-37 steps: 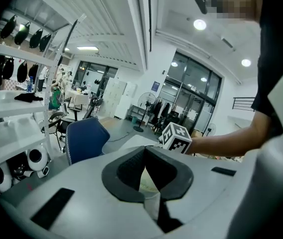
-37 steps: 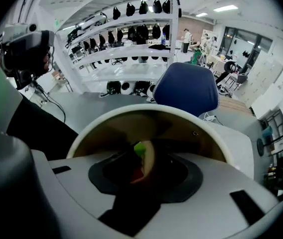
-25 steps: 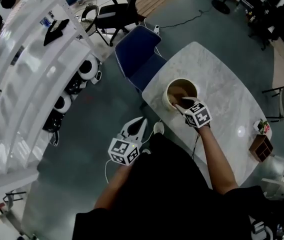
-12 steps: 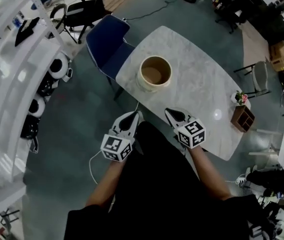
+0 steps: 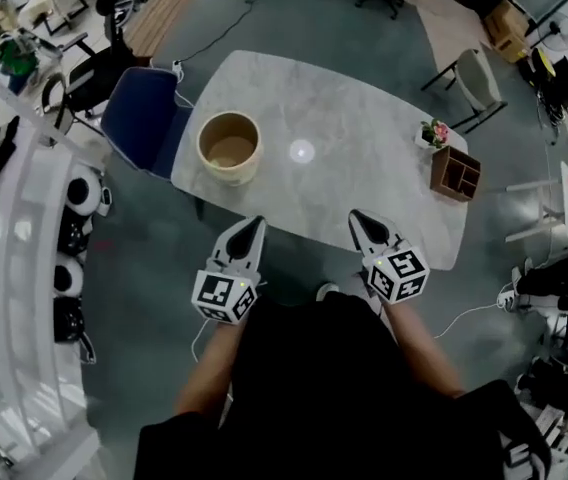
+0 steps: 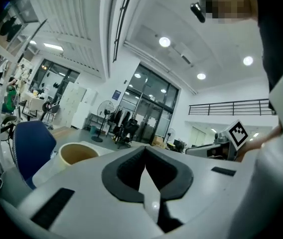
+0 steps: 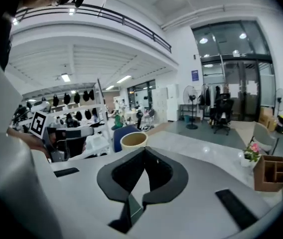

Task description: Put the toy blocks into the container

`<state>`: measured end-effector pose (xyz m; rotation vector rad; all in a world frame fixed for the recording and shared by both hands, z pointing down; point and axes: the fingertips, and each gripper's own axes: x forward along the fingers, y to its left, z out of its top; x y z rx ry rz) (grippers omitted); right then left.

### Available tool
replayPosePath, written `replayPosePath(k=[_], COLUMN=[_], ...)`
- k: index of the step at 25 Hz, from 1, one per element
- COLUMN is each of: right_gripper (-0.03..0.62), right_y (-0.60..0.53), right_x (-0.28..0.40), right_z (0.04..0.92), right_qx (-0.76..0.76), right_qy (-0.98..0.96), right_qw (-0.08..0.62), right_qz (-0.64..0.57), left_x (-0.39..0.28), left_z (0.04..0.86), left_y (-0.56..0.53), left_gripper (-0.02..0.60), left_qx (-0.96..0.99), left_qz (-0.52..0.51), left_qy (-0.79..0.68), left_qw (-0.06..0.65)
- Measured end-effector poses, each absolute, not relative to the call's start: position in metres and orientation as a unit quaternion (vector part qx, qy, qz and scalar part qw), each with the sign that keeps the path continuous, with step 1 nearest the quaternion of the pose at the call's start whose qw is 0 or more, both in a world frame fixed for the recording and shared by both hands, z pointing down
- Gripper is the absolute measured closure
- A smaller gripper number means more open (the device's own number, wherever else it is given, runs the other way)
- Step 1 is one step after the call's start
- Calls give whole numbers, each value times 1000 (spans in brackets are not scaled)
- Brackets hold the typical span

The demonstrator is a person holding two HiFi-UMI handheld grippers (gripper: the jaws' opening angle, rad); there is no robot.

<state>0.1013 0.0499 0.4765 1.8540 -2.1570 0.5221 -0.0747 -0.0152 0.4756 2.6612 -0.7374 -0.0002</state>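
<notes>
- Both tongs are seen shut and empty: left gripper and right gripper are held at the near edge of the table
- A second earlier the right gripper was dipped, jaws apart, into the container at the table's left end; it has since been withdrawn
- No toy blocks are seen on the table, so the task is judged done

Left gripper, right gripper: jaws together.
</notes>
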Motion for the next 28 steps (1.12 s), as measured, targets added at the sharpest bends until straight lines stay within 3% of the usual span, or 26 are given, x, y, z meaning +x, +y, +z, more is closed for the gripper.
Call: replayPosePath(k=[6,14,20,28], right_gripper=[594,594,595,595], right_y=[108,184,214,217], right_x=[227,352,395,408], right_z=[444,429,439,444], right_qx=[707,760,766,765], right_qy=[-686,-638,-631,-631], right_qw=[125,71,58,57], right_qz=[117,96,105,120], left_x=[28,132,178,189], left_z=[450,437,444,451], left_y=[-5,33,62,70], left_gripper=[578,578,578,578], left_qx=[955,963,958,955], left_qz=[2,19,22,41], left_qy=[-264,-258,-277,-281], left_qw=[137,77,76,90])
